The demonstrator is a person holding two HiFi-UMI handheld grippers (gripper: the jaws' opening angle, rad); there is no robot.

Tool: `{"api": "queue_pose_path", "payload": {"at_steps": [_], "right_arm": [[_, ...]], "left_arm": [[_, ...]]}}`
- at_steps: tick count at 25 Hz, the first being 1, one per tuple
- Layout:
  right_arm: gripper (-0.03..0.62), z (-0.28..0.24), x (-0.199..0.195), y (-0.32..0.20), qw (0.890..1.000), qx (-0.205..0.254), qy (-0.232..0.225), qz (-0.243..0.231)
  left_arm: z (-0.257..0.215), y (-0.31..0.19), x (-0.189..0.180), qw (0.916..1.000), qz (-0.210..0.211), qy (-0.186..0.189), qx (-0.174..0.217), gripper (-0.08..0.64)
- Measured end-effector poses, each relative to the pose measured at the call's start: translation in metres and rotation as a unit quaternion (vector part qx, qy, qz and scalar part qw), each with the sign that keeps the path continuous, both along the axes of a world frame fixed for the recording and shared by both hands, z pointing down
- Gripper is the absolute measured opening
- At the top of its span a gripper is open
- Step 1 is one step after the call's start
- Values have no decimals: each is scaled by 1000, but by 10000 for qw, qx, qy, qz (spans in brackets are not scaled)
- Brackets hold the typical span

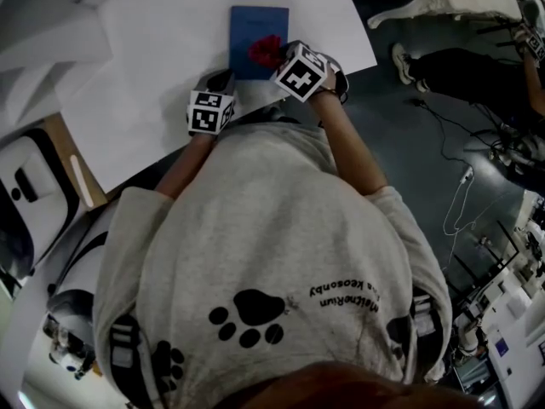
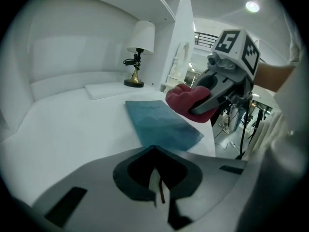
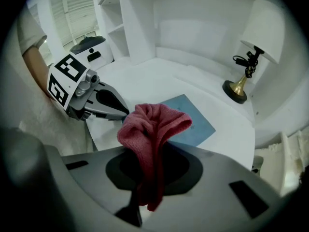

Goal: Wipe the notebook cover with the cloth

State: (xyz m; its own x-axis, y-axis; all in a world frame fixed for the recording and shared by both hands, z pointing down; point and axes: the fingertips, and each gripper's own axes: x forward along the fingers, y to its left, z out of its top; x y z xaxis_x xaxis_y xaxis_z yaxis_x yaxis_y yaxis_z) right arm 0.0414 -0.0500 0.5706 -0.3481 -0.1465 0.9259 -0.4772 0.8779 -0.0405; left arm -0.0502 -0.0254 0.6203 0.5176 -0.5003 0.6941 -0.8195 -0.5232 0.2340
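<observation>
A blue notebook (image 1: 258, 25) lies flat on the white table (image 1: 153, 75), its cover up. My right gripper (image 1: 277, 56) is shut on a bunched red cloth (image 1: 265, 51) and holds it over the notebook's near right part; I cannot tell whether cloth and cover touch. In the right gripper view the cloth (image 3: 152, 127) stands up out of the jaws, with the notebook (image 3: 195, 122) behind it. My left gripper (image 1: 223, 83) is shut and holds nothing, just off the notebook's near left corner. The left gripper view shows the notebook (image 2: 161, 122), the cloth (image 2: 186, 100) and the right gripper (image 2: 212, 98).
A brass lamp with a white shade (image 2: 137, 57) stands at the table's back by a white shelf wall. A flat white slab (image 2: 111, 89) lies near it. The table's edge (image 1: 358, 32) runs close to the right; beyond are dark floor, cables and a person's legs (image 1: 460, 71).
</observation>
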Motion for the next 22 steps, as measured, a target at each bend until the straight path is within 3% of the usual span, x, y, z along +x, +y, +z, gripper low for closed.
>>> {"api": "queue_pose_path", "payload": {"at_steps": [17, 22], "right_arm": [[72, 14, -93, 19, 9927, -10, -27, -1205], [72, 19, -100, 14, 9896, -139, 92, -1427]], "left_arm": [[1, 20, -15, 10000, 64, 18, -20, 12], [-7, 10, -9, 10000, 90, 3, 0, 12]]}}
